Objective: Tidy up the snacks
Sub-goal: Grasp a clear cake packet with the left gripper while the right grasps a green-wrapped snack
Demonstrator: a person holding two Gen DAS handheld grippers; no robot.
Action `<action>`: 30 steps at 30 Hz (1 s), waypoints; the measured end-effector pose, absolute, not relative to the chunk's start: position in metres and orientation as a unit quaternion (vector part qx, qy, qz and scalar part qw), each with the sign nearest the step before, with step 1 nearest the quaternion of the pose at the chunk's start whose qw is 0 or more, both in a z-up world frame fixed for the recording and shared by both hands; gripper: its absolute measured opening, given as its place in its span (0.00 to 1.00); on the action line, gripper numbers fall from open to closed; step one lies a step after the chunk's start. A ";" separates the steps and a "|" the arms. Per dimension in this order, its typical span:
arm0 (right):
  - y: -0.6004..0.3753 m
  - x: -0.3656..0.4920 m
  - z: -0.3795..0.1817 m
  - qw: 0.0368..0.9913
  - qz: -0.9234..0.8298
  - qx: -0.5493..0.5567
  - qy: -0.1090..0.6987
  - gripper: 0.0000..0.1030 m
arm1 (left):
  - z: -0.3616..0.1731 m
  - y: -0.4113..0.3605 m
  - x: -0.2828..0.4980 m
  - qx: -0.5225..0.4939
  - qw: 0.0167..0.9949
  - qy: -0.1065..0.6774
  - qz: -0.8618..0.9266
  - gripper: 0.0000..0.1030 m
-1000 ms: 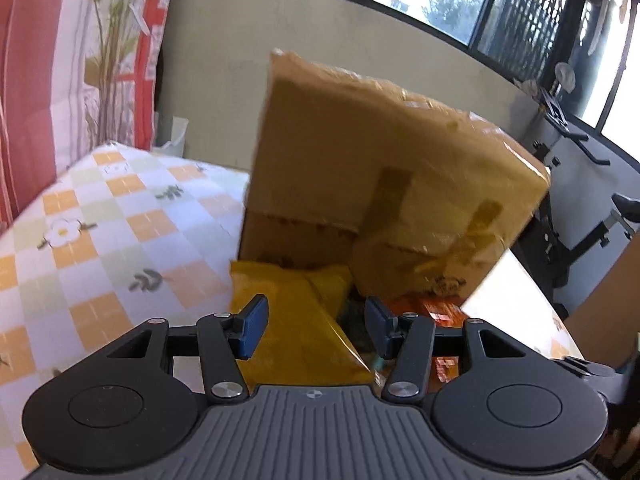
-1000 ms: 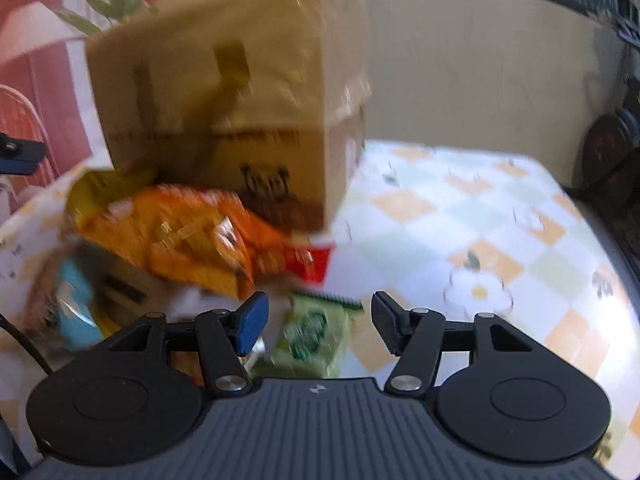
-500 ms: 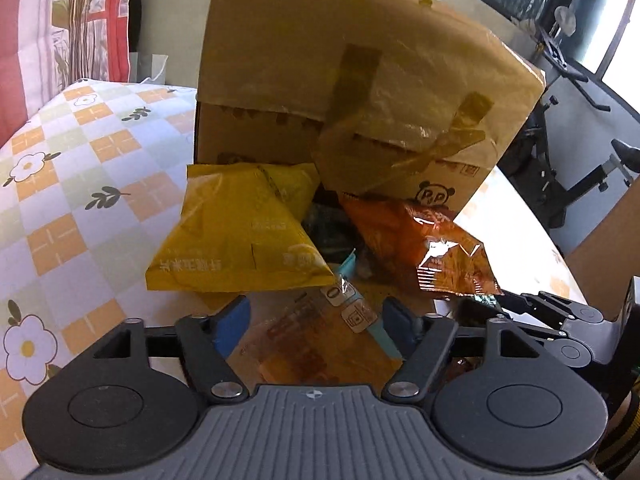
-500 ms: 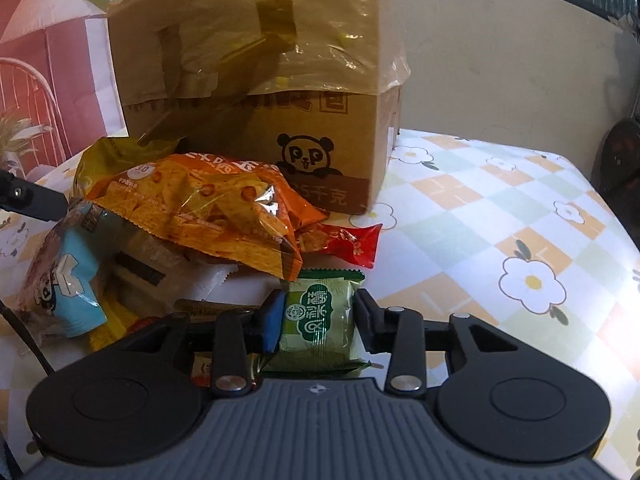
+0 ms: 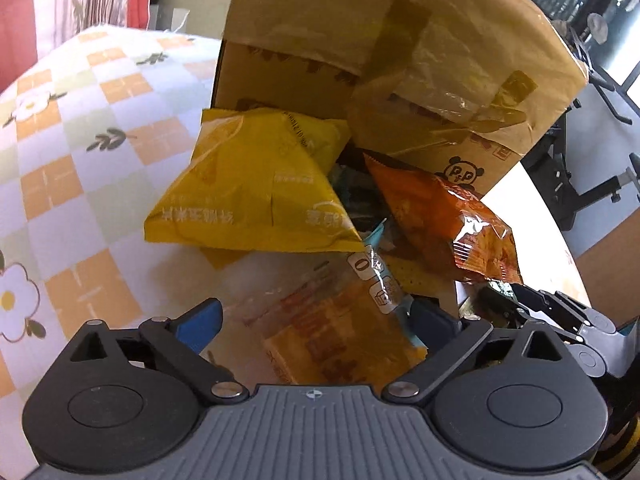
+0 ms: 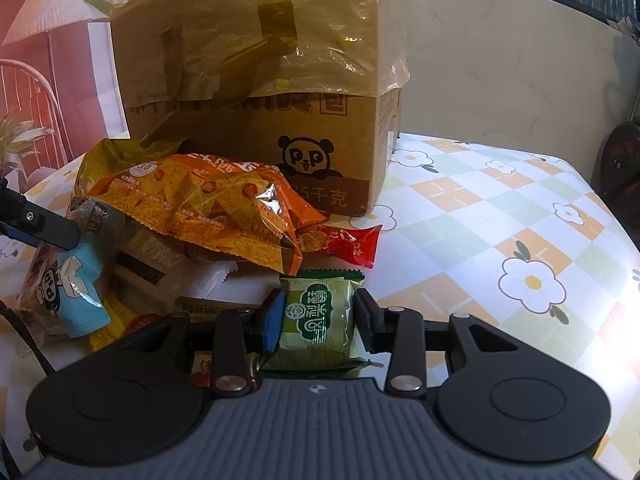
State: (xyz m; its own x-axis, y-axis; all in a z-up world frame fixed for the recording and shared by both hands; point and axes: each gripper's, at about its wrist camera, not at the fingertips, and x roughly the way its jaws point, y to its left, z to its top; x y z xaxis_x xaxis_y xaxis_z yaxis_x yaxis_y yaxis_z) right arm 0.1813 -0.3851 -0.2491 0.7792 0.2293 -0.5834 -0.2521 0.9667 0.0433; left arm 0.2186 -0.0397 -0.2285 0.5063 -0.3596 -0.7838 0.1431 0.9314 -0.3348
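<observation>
A heap of snack packets lies in front of a taped cardboard box with a panda print. My left gripper hovers low over the heap, its jaws opening wide. A clear packet with orange print lies between the fingers, and the pads do not press on it. Just beyond it are a yellow bag and an orange chip bag. My right gripper is shut on a small green packet at the near edge of the heap. The orange chip bag lies behind it.
A red sachet and a light-blue packet lie in the heap, with several more packets underneath. The checked floral tablecloth stretches to the right of the box. Exercise equipment stands beyond the table edge.
The left gripper sank and tipped down toward the heap while its jaws spread wide. The right gripper's jaws closed on the green packet and have held still since.
</observation>
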 end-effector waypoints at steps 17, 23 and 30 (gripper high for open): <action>-0.383 0.181 -0.249 0.943 0.125 -0.022 0.307 0.39 | -0.239 -0.021 0.222 -0.189 0.840 0.473 -0.185 0.79; -0.383 0.181 -0.249 0.944 0.125 -0.027 0.305 0.39 | -0.237 -0.006 0.244 -0.173 0.838 0.487 -0.175 0.79; -0.380 0.181 -0.250 0.944 0.123 -0.040 0.302 0.39 | -0.229 0.009 0.260 -0.180 0.836 0.508 -0.105 0.79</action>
State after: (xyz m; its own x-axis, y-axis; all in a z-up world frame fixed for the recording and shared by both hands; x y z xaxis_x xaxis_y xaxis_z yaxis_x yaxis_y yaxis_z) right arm 0.1811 -0.3803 -0.2502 0.7869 0.2083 -0.5809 -0.2566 0.9665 -0.0011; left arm 0.2598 0.0091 -0.2292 0.4619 -0.3588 -0.8111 -0.0065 0.9131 -0.4077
